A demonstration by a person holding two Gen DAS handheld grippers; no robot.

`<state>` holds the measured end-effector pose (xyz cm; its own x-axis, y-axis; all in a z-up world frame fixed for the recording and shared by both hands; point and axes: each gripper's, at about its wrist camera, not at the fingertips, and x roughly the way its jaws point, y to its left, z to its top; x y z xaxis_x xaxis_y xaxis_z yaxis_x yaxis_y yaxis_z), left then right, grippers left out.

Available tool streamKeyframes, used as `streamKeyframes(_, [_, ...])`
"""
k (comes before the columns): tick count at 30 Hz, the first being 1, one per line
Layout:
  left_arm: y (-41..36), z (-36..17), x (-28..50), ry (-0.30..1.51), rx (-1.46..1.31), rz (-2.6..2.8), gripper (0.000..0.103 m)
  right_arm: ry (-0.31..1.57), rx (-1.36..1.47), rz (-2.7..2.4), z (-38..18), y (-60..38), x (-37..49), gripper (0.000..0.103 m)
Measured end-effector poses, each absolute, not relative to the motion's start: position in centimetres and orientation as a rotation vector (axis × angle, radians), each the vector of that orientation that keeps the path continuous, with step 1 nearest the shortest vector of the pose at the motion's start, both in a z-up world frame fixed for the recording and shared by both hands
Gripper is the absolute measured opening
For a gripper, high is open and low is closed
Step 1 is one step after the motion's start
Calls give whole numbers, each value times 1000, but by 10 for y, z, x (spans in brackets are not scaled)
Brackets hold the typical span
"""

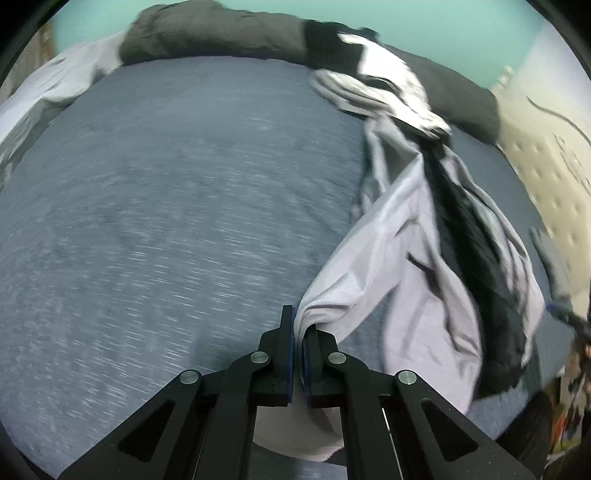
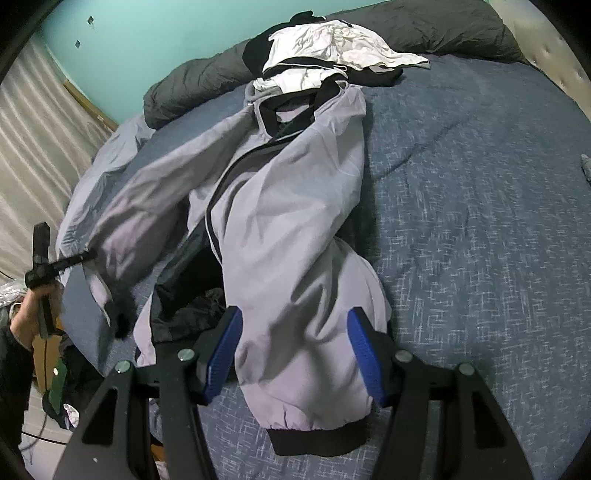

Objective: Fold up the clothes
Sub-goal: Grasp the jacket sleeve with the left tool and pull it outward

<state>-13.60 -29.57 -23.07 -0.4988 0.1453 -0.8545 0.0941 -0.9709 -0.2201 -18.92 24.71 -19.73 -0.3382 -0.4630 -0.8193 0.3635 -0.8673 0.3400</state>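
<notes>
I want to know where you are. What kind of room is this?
Most likely a bedroom. A wide bed with a blue blanket fills the view, dark grey pillows lie at its far end, and clothes are spread on it, like a light grey jacket.

A pale lilac jacket with black collar, cuffs and lining lies unzipped lengthwise on a blue bed, 1 sleeve stretched out to the side, beyond it a heap of black-and-white clothes near the far edge
</notes>
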Motion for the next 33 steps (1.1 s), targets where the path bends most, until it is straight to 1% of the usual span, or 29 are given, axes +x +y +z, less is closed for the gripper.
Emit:
streamKeyframes(6, [-361,-232,-145,-476,-1602,2758,3,-116,1436,-2233,-202,244,-194,60])
streamKeyframes(9, [-392,-242,-152,-686,-1634,2787,4,-148,1444,-2244,-203,246,-197,60])
streamKeyframes(11, [-402,-248,-156,-771,-1651,2772,5,-159,1458,-2249,-206,248,-198,60])
streamKeyframes(14, [-404,-246,-158,-760,-1638,2796,7,-165,1473,-2249,-209,251,-199,60])
streamKeyframes(18, [-411,-239,-153,-831,-1570,2800,8,-218,1475,-2250,-209,256,-200,60])
streamKeyframes(21, [-417,-229,-146,-860,-1510,2813,11,-245,1469,-2251,-208,257,-201,60])
streamKeyframes(24, [-409,-221,-144,-756,-1531,2833,11,-250,1468,-2251,-209,256,-202,60])
streamKeyframes(25, [-409,-218,-143,-760,-1516,2834,12,-247,1469,-2251,-209,256,-202,60])
streamKeyframes(27, [-414,-217,-137,-846,-1476,2821,14,-243,1473,-2253,-210,256,-202,60])
streamKeyframes(29, [-421,-215,-132,-890,-1480,2827,15,-246,1480,-2261,-211,259,-202,60])
streamKeyframes(31, [-422,-212,-128,-847,-1483,2846,15,-253,1490,-2269,-212,262,-202,60])
streamKeyframes(33, [-425,-209,-122,-868,-1470,2853,15,-264,1499,-2267,-215,265,-201,60])
